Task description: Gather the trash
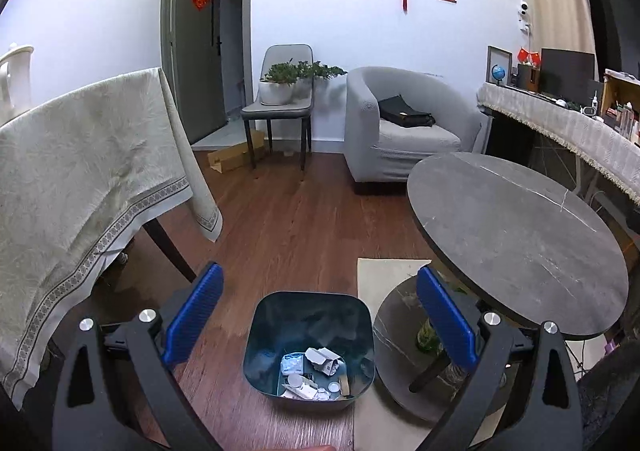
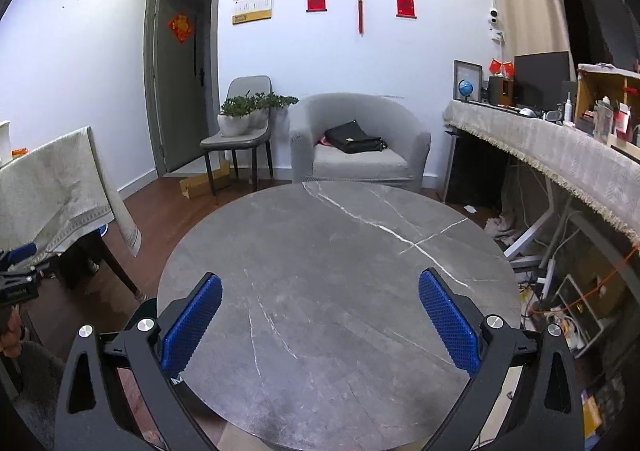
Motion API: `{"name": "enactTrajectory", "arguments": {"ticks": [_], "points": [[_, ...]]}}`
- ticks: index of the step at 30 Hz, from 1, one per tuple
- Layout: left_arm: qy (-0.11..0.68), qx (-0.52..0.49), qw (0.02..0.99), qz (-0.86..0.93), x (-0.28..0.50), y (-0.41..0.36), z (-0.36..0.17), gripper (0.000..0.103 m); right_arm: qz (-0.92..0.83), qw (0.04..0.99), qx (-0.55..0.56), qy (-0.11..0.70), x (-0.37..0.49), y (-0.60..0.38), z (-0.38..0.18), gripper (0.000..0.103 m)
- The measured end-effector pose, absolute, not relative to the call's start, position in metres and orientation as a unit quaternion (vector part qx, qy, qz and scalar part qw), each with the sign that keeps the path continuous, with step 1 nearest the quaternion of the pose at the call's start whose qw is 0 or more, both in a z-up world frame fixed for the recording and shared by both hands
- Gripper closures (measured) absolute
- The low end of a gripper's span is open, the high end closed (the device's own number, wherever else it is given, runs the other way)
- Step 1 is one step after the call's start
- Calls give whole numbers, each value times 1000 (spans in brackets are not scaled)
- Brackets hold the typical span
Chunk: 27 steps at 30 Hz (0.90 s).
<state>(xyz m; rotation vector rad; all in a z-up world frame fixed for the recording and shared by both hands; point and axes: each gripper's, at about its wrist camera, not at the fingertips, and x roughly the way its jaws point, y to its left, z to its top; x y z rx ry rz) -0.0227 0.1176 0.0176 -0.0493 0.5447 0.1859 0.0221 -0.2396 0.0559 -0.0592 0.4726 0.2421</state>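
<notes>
Blue fingers (image 1: 192, 315) on the left gripper (image 1: 320, 315) are wide apart and hold nothing. Right below them, on the wood floor (image 1: 288, 219), sits a dark blue trash bin (image 1: 276, 335). Crumpled paper and wrappers (image 1: 316, 371) lie at the bottom of it, with some small round lids mixed in. So the trash is already in the bin.

Over on the right gripper (image 2: 320, 317), the blue fingers (image 2: 448, 327) are wide apart too, and they are empty. They hang over the round gray table (image 2: 340, 271). Its top has thin white lines in it, like marble. I see no trash on it.

Just right of the bin is the table's round lower shelf (image 1: 400, 331). Something green (image 1: 426, 335) stands on it, maybe a bottle, but the left gripper hides part of it, so I cannot be sure.

Far back there is a gray armchair (image 2: 360, 147) with a black bag (image 2: 352, 141) on it. A gray chair (image 2: 236, 131) to its left holds potted plants (image 2: 240, 115). On the near left is a table with a pale cloth (image 1: 80, 171).

I think the picking up is close to done. The table looks clean and the bin holds the trash. Next, someone would need to look around for any bits left, maybe that green thing on the shelf, and drop them in the bin.
</notes>
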Motion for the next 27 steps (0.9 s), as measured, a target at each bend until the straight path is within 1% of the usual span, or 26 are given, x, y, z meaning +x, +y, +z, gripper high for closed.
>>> {"name": "enactTrajectory", "arguments": {"ticks": [3, 8, 13, 27], "points": [[289, -35, 953, 82, -18, 120, 10, 5, 124, 961, -36, 245, 25, -238, 53, 4], [287, -27, 954, 84, -20, 117, 12, 5, 141, 959, -15, 247, 24, -243, 53, 4], [301, -34, 949, 83, -16, 119, 7, 5, 158, 956, -15, 248, 23, -243, 53, 3], [297, -27, 951, 84, -19, 111, 6, 5, 169, 952, -28, 253, 23, -235, 52, 3]]}}
